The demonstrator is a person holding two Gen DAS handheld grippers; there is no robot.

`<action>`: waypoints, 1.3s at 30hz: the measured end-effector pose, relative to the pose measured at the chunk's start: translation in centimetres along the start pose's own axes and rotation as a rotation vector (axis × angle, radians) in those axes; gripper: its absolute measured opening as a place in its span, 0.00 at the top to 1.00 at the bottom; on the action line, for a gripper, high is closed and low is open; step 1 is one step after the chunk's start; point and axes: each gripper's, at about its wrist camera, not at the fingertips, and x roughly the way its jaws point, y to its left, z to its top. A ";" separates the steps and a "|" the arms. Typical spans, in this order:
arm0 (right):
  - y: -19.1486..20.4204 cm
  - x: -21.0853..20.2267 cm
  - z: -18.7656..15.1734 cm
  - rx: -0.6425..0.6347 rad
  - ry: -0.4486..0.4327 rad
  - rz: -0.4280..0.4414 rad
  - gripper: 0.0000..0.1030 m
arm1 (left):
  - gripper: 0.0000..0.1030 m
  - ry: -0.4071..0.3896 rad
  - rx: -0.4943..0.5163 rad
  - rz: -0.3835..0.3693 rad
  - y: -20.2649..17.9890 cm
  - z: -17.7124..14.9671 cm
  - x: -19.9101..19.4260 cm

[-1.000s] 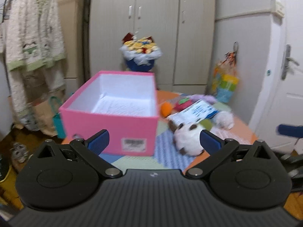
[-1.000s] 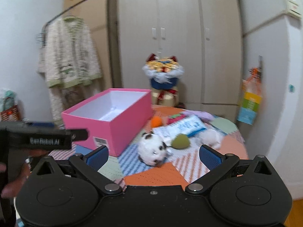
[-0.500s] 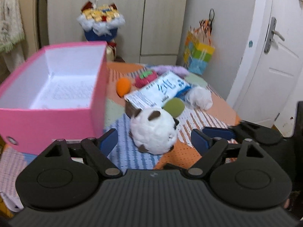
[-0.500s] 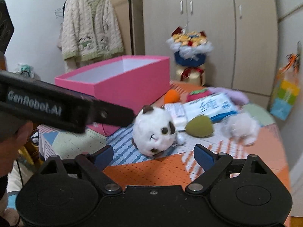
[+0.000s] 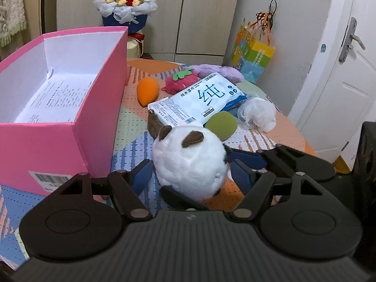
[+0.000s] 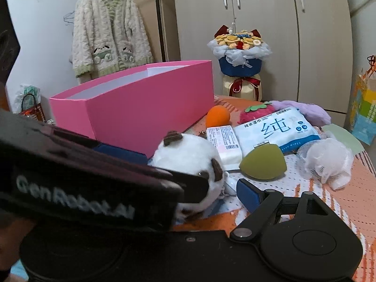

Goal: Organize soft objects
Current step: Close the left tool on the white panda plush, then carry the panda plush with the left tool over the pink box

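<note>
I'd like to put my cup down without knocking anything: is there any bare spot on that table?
Bare cloth shows near the right edge, beyond the white mesh puff, and in a narrow strip along the pink box. The middle is crowded: panda plush, wipes pack, green sponge.

right jaws: left half hidden | pink box (image 5: 58,122): cut off

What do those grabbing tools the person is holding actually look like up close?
Both tongs are matte black plastic. The left tongs have a ribbed black body, two round disc-shaped housings, angular link arms with silver rivets and dark blue pads on the fingers. The right tongs match, with the same blue pad. White lettering reading GenRobot.AI runs along the left tool's side. No cables or sleeves show.
</note>
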 end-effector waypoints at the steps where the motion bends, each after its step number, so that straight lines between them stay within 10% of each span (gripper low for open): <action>1: 0.1 0.2 0.0 -0.003 0.002 -0.005 0.15 | 0.29 -0.007 -0.009 -0.006 0.1 0.0 0.0; 12: 0.5 -1.0 -1.1 0.026 -0.059 -0.007 0.40 | 0.40 -0.028 -0.013 -0.012 -0.1 -0.5 -0.4; 39: 12.9 -9.8 2.3 -0.154 -0.021 0.029 0.41 | 0.41 0.049 0.054 -0.051 3.1 -1.4 -15.3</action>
